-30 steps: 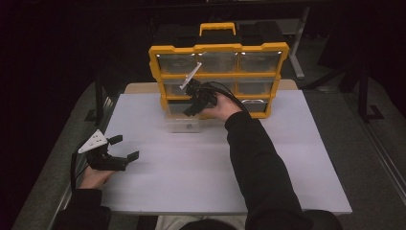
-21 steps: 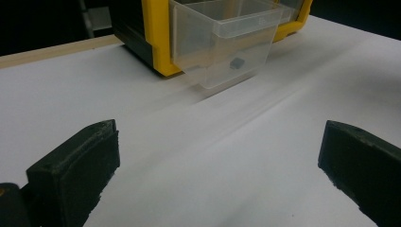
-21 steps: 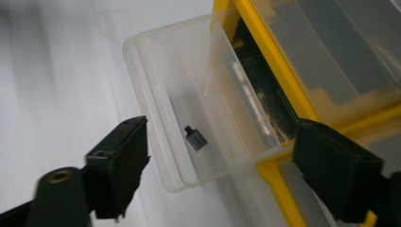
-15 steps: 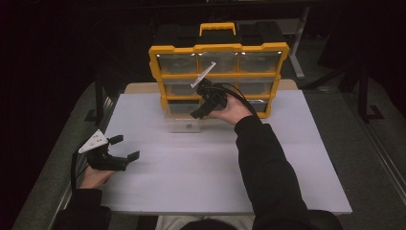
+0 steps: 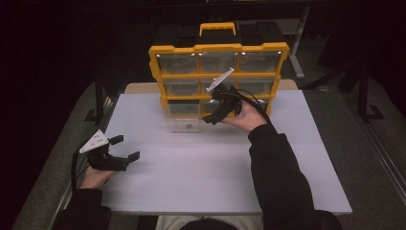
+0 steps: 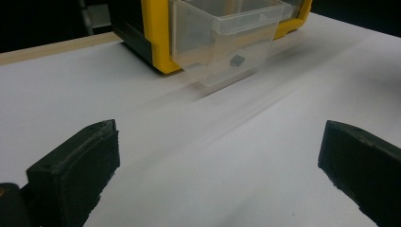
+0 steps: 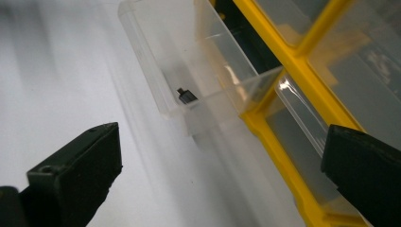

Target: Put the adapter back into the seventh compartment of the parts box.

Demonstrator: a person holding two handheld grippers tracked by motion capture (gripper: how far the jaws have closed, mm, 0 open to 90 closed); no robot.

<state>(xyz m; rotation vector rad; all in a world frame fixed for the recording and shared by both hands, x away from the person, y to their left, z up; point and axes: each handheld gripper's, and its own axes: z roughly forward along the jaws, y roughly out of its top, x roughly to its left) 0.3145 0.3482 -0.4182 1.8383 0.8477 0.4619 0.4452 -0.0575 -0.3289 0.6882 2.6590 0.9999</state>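
I see a white surface (image 5: 201,172) in a dark room, a yellow organizer (image 5: 218,76) far. Both my left hand-held gripper (image 5: 125,147) and right hand-held gripper (image 5: 214,111) gape empty

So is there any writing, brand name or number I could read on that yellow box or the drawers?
None can be read.
Pulled-out clear drawer: a faint embossed line runs along its front rim, too small and blurred to read.
Yellow organizer: no label or brand is legible.

No readable text anywhere; faint embossed marks on the clear drawer's (image 6: 222,40) rim stay illegible.
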